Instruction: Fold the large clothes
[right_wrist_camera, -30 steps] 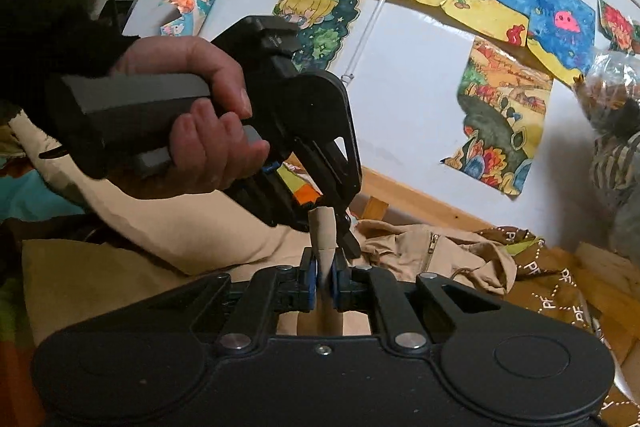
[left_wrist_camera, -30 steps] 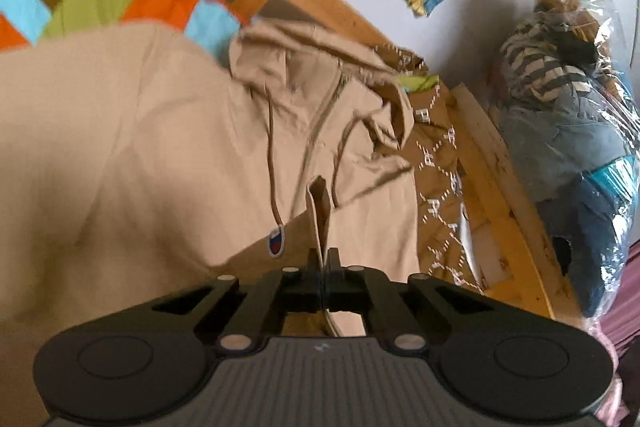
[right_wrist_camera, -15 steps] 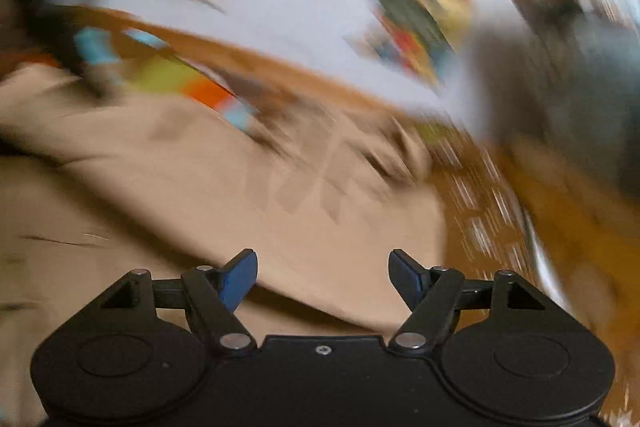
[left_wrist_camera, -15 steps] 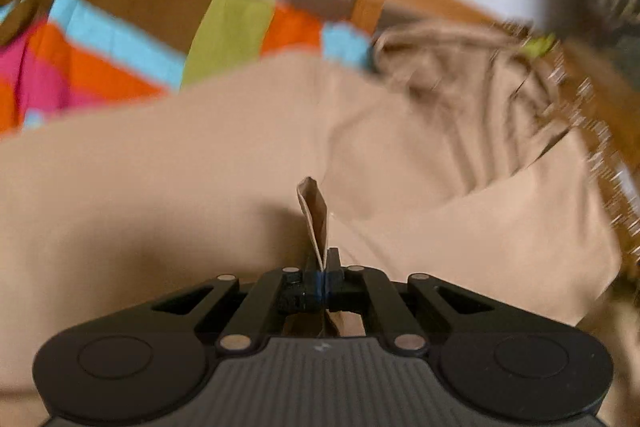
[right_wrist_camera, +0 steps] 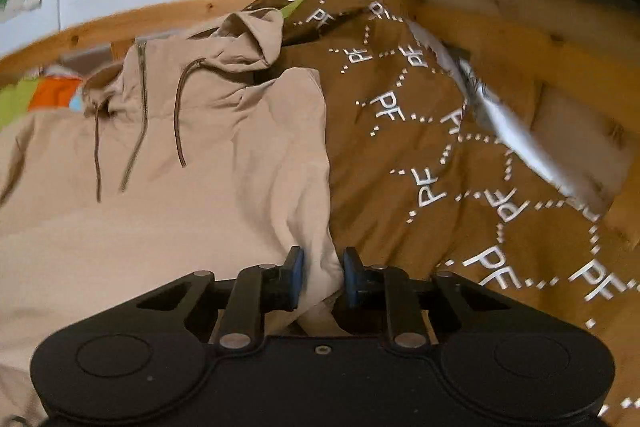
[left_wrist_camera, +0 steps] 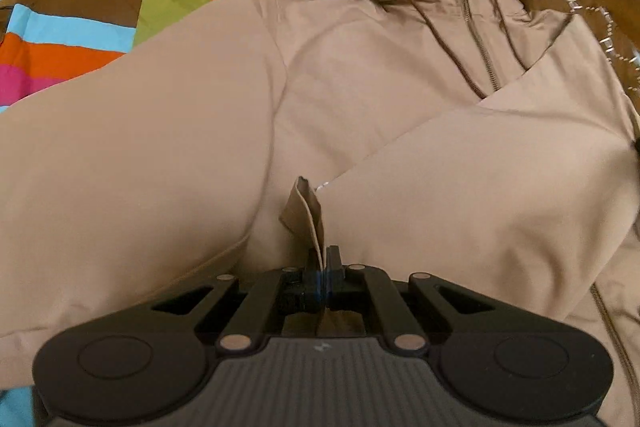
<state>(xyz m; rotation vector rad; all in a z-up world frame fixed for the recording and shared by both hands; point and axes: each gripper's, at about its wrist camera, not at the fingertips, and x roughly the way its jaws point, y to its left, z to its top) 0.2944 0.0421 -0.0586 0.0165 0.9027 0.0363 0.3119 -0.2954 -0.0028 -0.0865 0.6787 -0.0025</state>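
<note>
Two matte black handheld claws
The left claw (left_wrist_camera: pixel 322 263) has a ribbed grey top plate; the right claw (right_wrist_camera: pixel 321 273) shows blue pads, silver rivets beside round housings.

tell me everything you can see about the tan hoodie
The tan hoodie is a soft, cotton-looking zip-up with a hood, brown drawcords and a metal-toned zipper. It lies spread on the bed, partly folded over itself. The left gripper is shut on a fold of it; the right gripper's jaws are closing around its edge beside a brown patterned blanket.

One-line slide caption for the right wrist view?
Right gripper closing around the beige hoodie's edge, beside a brown blanket.
</note>
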